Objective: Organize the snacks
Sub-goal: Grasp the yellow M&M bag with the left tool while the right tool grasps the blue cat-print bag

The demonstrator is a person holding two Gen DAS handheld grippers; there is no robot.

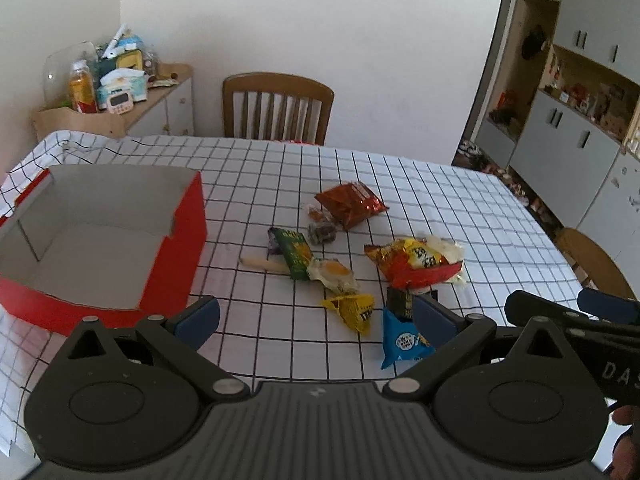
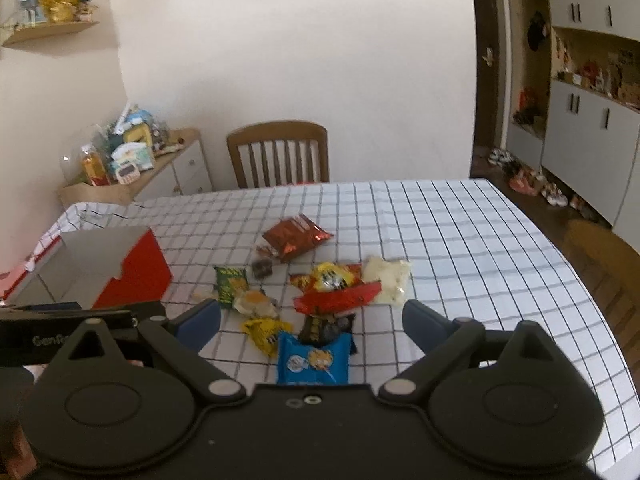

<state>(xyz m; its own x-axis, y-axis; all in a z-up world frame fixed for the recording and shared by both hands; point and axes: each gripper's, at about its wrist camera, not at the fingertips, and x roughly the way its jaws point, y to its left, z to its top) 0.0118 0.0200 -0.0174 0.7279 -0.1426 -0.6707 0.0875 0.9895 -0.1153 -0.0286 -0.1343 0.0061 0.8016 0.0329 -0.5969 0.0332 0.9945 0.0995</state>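
While both my grippers (image 1: 316, 316) (image 2: 312, 322) hover with jaws apart, holding nothing, snacks lie scattered — next, I judge, grasp the blue packet (image 2: 314, 360) — then the red box (image 1: 176, 232).

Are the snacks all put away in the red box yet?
Not yet. The red box shows nothing inside. The left hand-held gripper and the right hand-held gripper are open and hold nothing. Every snack is left on the table, like the blue packet, the yellow packet and the brown-red bag.
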